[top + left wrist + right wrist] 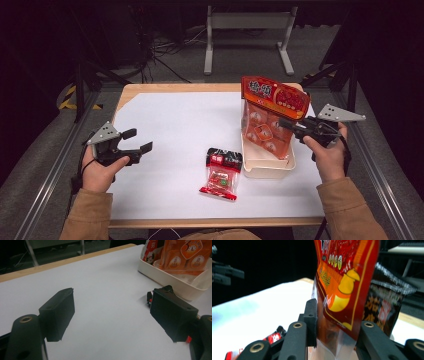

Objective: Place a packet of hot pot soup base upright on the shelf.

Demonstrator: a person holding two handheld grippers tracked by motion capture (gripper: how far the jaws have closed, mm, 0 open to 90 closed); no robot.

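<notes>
A tall orange-red snack bag stands upright in a cream tray at the right of the table. My right gripper is shut on the bag's right edge. In the right gripper view the bag sits pinched between the two jaws of that gripper. A small red and black snack packet lies flat on the white sheet, left of the tray. My left gripper hovers at the table's left, open and empty. In its own view, the left gripper has the small packet partly hidden behind its right jaw.
The tray also holds another packet beside the orange bag. A dark packet stands behind the held bag. White sheet covers the wooden table; a metal frame stands beyond the far edge.
</notes>
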